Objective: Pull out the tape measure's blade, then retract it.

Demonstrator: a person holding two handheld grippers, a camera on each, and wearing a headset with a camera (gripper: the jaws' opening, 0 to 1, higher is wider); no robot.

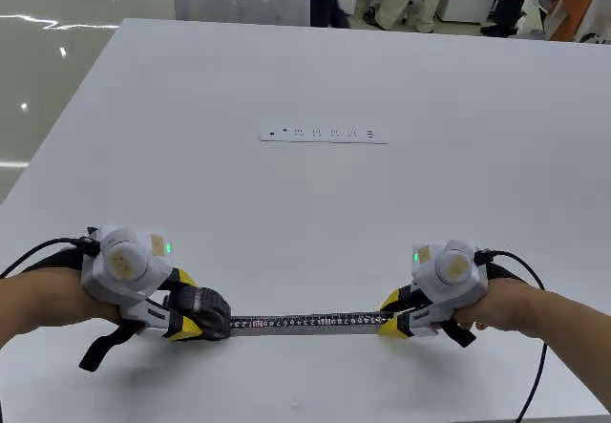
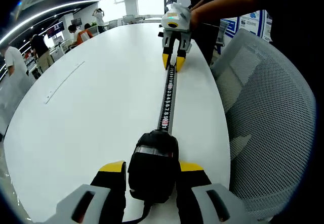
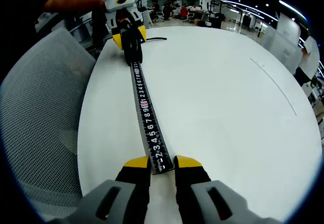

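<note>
Nearest me, the left gripper point(image 2: 152, 169) has its jaws closed in on the black tape measure case point(image 1: 208, 311), one yellow-tipped jaw on each flank. I log the case at the near left of the white table point(image 1: 286, 203). The blade point(image 3: 147, 113) is drawn out and stretched straight along the near edge, numbers up, running right to the right gripper point(image 3: 162, 162) — its jaws are narrowed to the blade's width, gripping the blade's end. A white power strip point(image 1: 324, 135) lies well apart, farther across the table. A mesh chair point(image 2: 263, 107) stands beside the near edge.
</note>
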